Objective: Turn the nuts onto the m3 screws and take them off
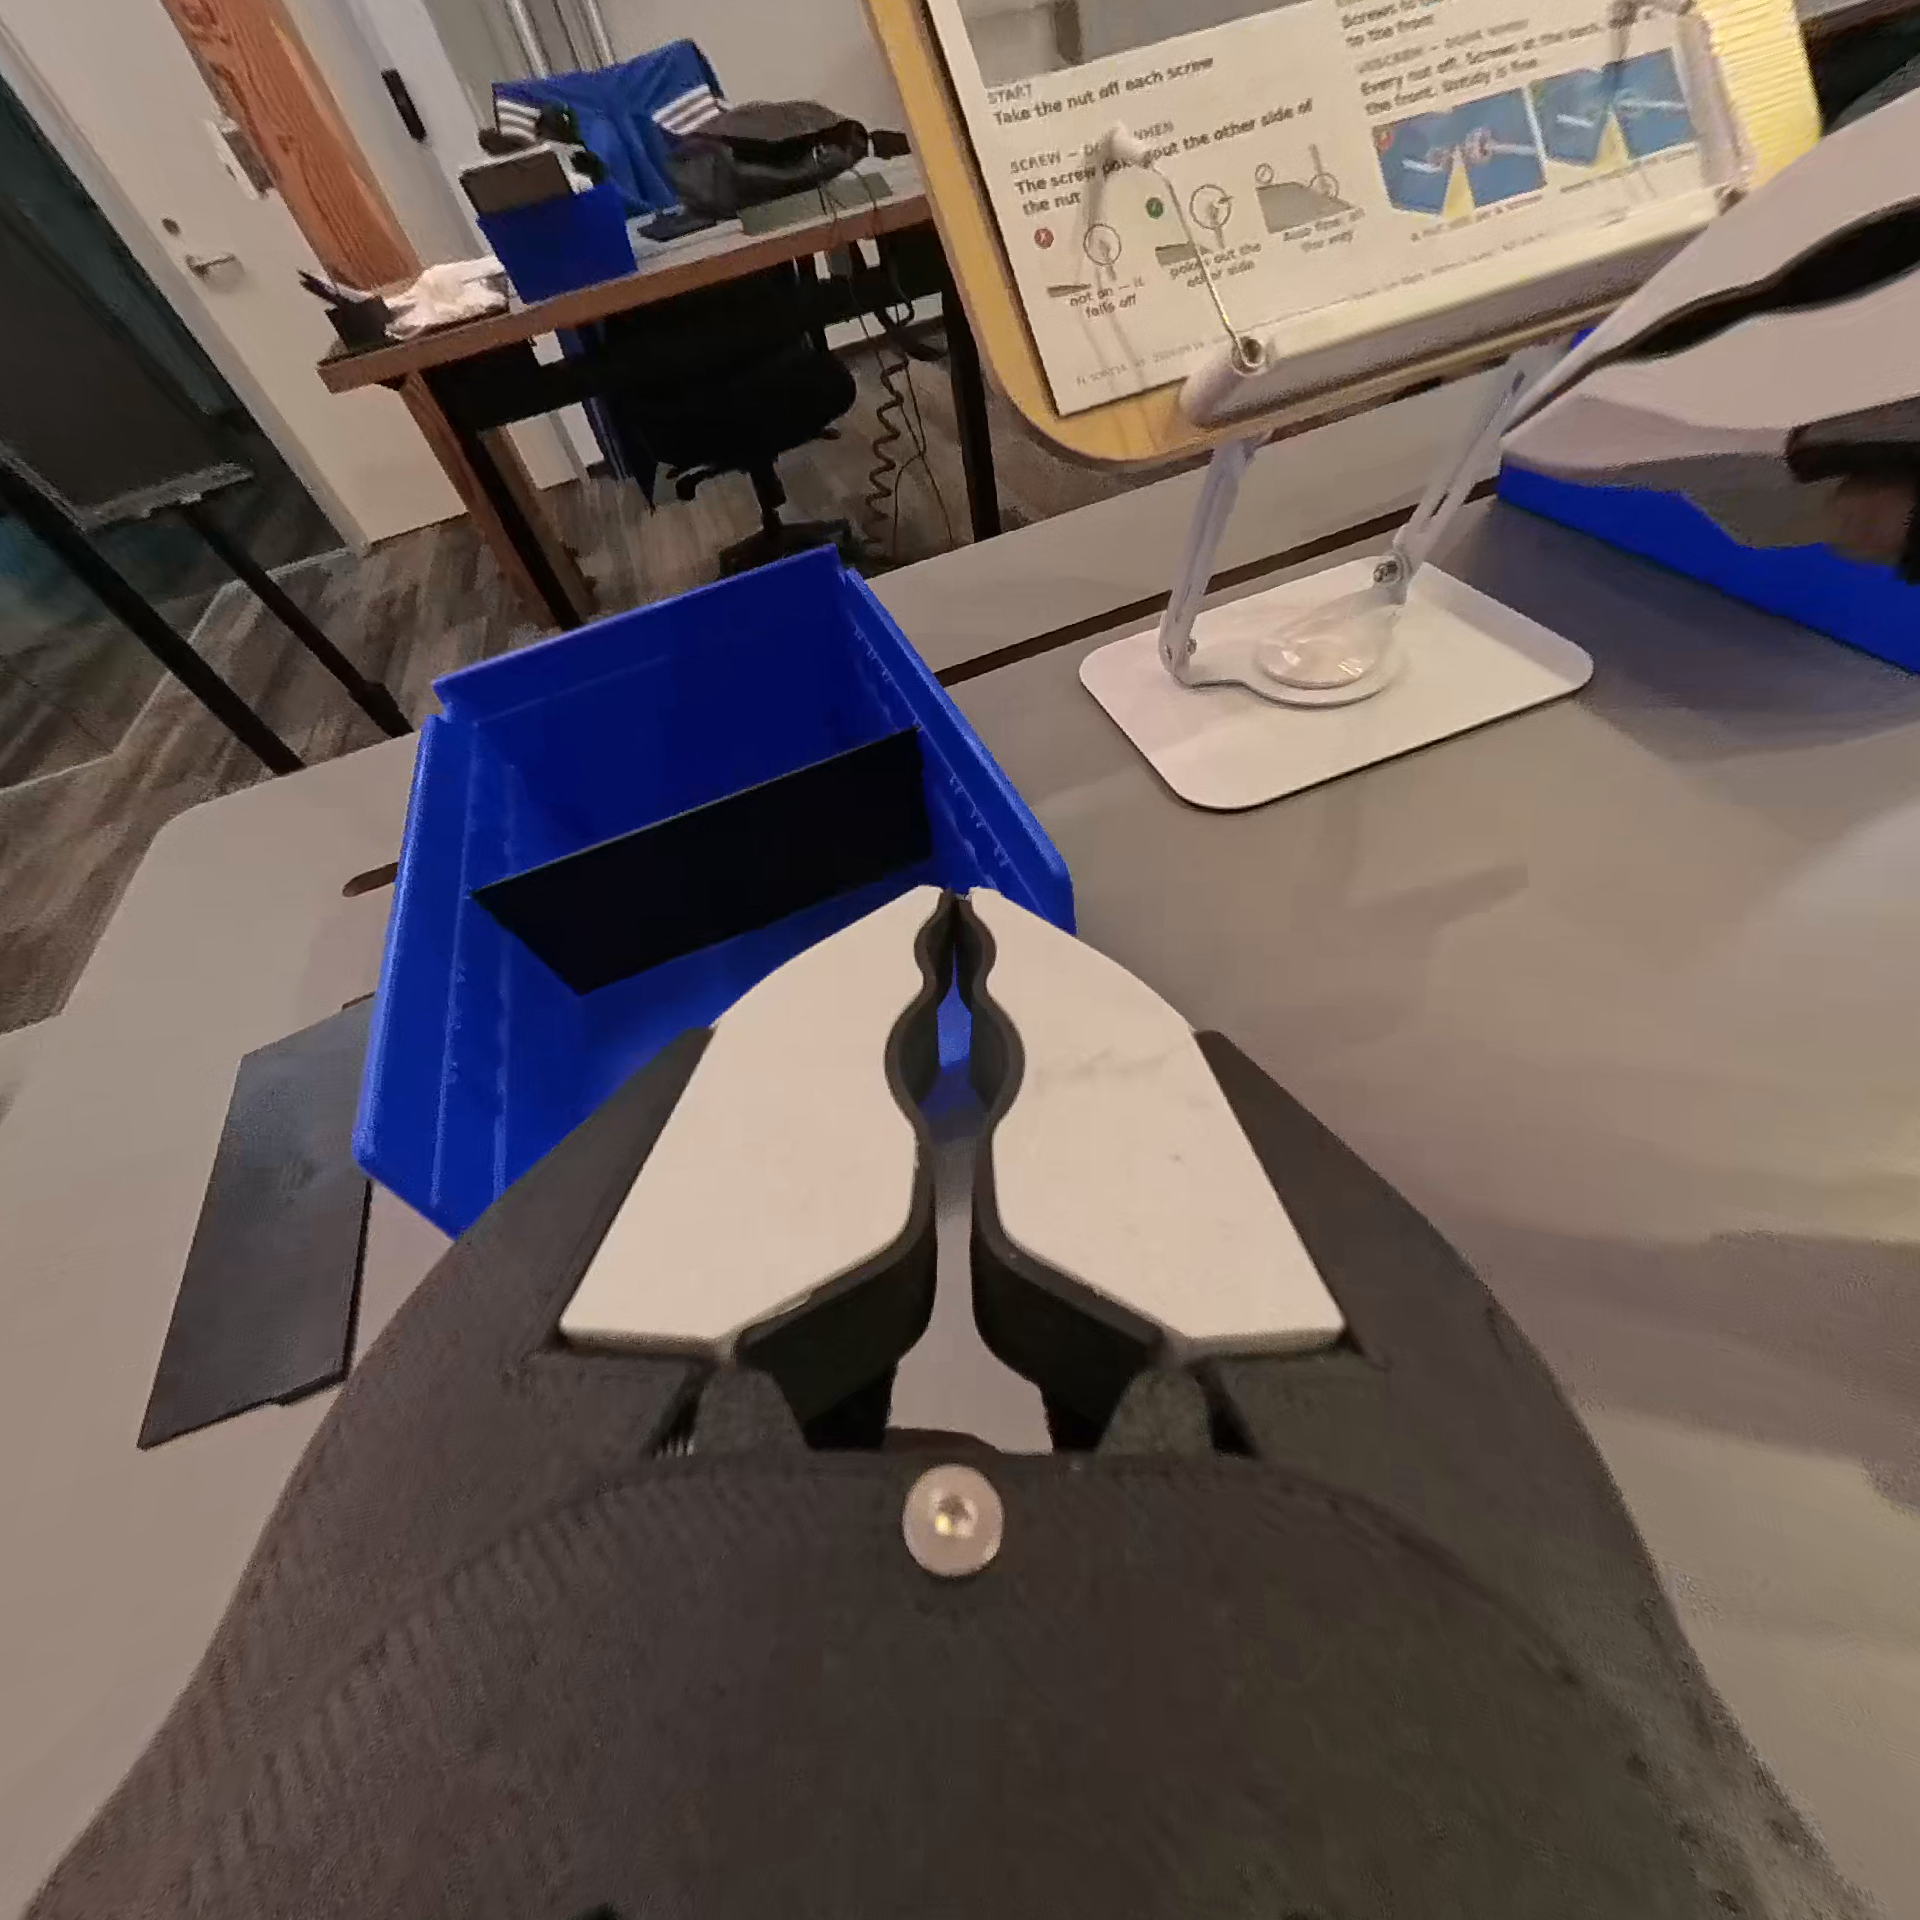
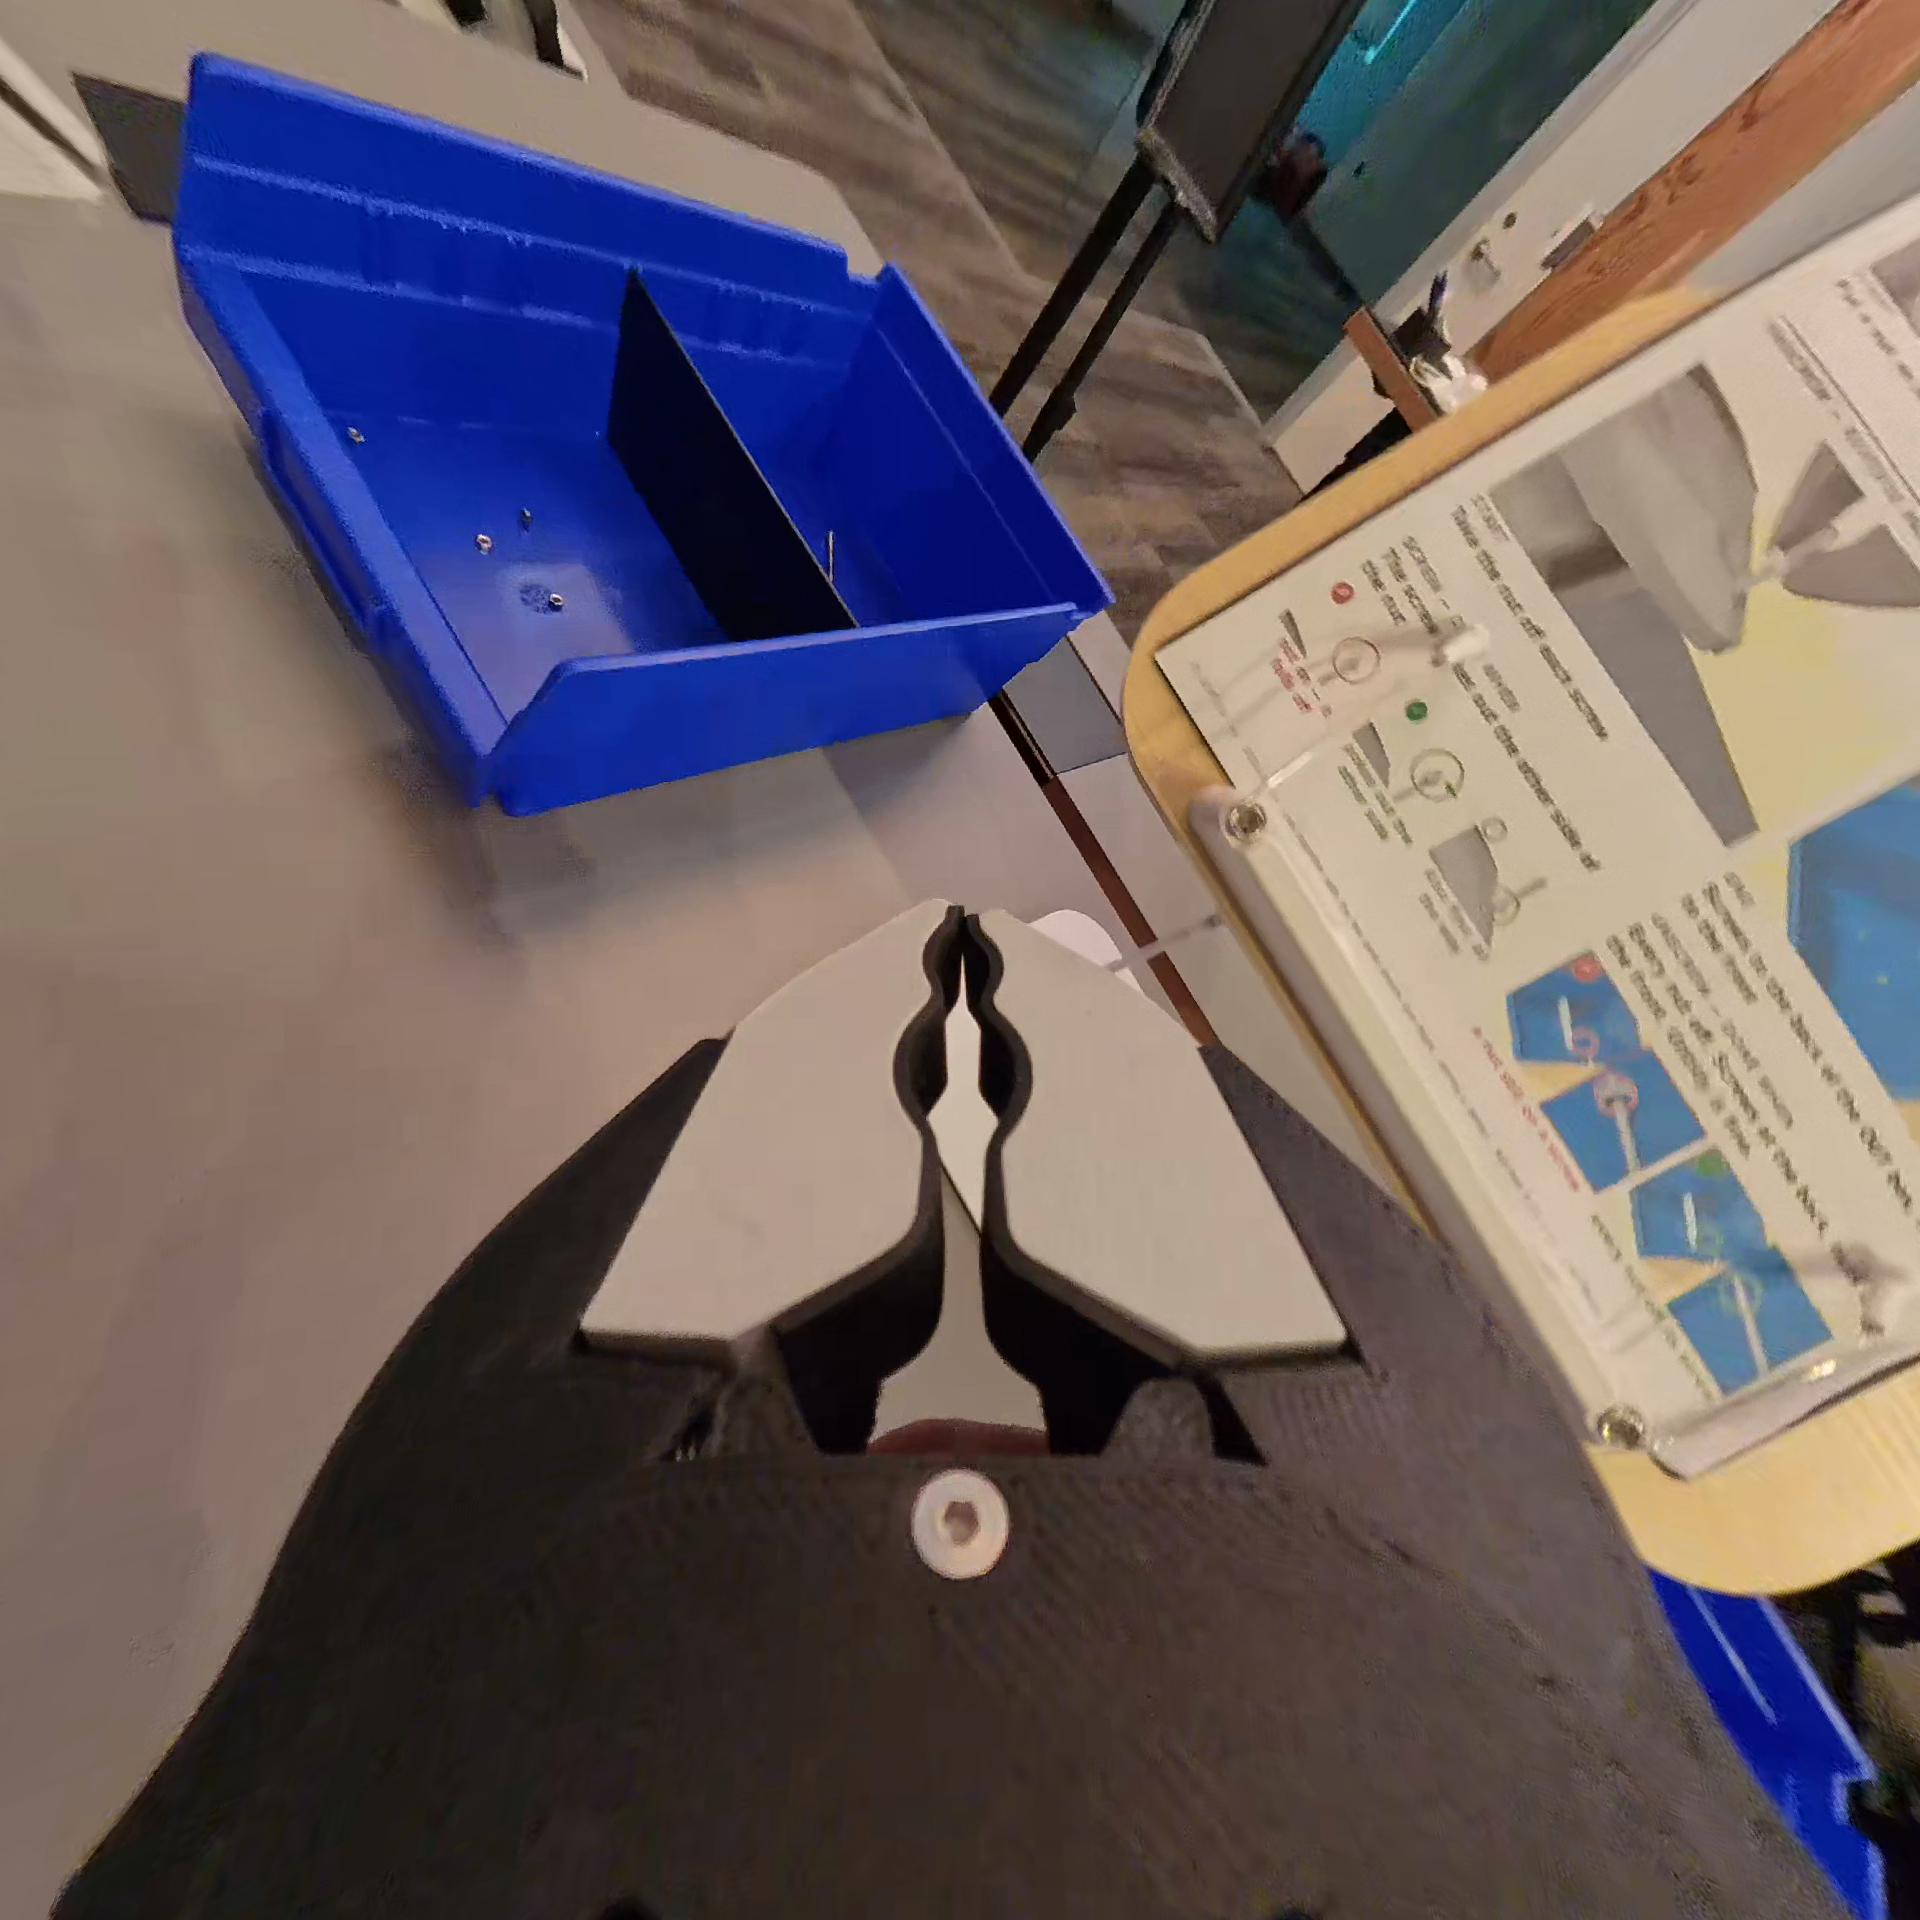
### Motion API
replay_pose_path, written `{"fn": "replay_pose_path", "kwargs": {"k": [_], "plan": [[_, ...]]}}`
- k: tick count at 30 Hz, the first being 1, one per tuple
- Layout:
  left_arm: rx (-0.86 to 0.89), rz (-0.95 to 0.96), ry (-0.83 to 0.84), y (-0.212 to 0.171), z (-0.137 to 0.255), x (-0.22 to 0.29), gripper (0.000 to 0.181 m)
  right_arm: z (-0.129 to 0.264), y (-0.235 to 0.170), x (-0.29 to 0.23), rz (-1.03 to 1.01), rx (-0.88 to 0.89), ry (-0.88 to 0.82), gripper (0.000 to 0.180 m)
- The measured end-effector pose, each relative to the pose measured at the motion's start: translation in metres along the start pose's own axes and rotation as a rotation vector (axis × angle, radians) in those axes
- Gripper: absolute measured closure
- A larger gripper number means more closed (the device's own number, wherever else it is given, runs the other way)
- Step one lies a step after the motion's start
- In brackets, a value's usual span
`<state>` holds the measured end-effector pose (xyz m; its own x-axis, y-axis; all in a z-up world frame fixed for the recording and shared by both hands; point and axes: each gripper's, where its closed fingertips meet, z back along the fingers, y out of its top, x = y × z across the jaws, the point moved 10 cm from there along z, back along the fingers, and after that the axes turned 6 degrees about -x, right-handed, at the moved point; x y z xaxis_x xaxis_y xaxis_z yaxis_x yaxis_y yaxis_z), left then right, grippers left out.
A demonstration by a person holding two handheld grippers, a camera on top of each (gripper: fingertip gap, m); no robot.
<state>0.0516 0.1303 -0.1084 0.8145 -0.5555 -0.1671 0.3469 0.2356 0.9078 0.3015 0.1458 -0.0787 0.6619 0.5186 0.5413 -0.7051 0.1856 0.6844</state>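
A grey table (image 2: pixel 260 935) carries a blue bin (image 2: pixel 727 675) split by a dark divider (image 2: pixel 717 499). A few nuts (image 2: pixel 483 542) lie in its left compartment, far-left of the right gripper (image 2: pixel 962 925). The left gripper (image 1: pixel 954 906) hangs just over the bin's near wall, seemingly nearer. Both grippers are pinched closed, empty.

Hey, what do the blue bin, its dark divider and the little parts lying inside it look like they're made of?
Blue bin: likely molded plastic, with a slight sheen and ribbed walls. Divider: a thin, flat black sheet, smooth, probably plastic, though metal can't be ruled out. Small parts: silvery glints suggest metal hardware, but they are too small to confirm.
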Motion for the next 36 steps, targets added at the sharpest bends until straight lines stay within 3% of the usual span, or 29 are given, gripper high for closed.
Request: {"fn": "replay_pose_path", "kwargs": {"k": [1,10,36], "plan": [[0.005,0.000,0.009,0.005,-0.005,0.000,0.181,-0.006,0.008,-0.002,0.019,-0.018,-0.006,0.180],[-0.081,-0.098,0.002,0.026,-0.043,0.017,0.181,-0.049,0.031,-0.015,0.070,-0.142,-0.030,0.180],[-0.121,-0.105,-0.048,0.034,-0.079,0.040,0.181,-0.040,0.029,-0.025,0.050,-0.084,-0.039,0.180]]}}
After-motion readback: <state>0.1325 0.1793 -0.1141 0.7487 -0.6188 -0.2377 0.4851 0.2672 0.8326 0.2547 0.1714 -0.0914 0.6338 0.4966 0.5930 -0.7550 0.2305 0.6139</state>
